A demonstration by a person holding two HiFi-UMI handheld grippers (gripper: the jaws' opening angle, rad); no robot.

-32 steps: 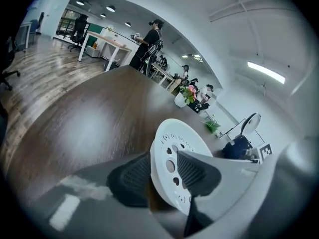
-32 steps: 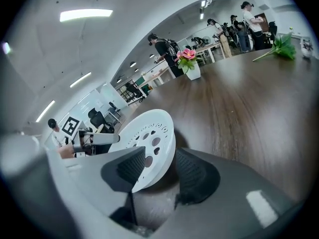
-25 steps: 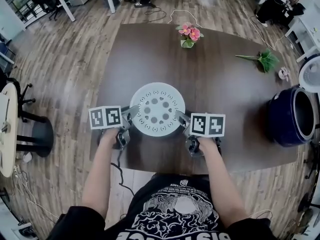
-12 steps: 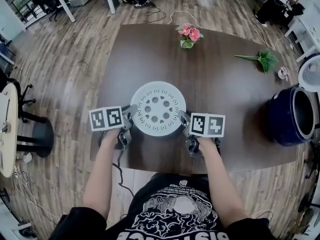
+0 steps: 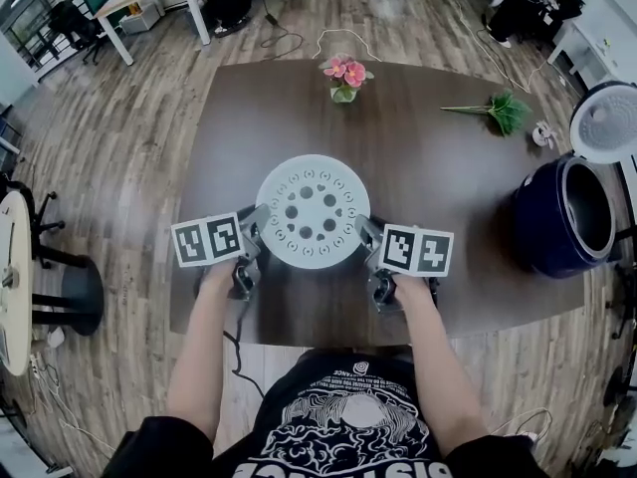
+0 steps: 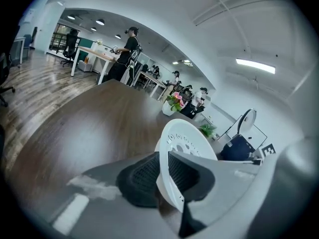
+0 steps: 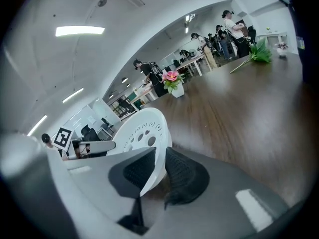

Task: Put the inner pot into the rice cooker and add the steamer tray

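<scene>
A: Where's the steamer tray [image 5: 312,211]?
B: Well to the left of the rice cooker [image 5: 563,217], gripped on both sides: left gripper [image 5: 256,225] clamped on the rim farther from the cooker, right gripper [image 5: 364,233] on the nearer rim.
A: And the cooker?
B: Lid up.

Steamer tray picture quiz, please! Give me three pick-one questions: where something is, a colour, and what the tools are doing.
1. Where is the rice cooker?
A) the middle of the table
B) the table's right end
C) the floor

2. What colour are the flowers?
A) blue
B) yellow
C) pink

3. What are the left tool and right tool doing?
A) both shut on the steamer tray at its rim
B) both open and empty
C) only one holds it

Answers:
1 B, the head view shows it at the right edge.
2 C, the petals are pink.
3 A, each gripper view shows jaws pressing the white rim.
</scene>
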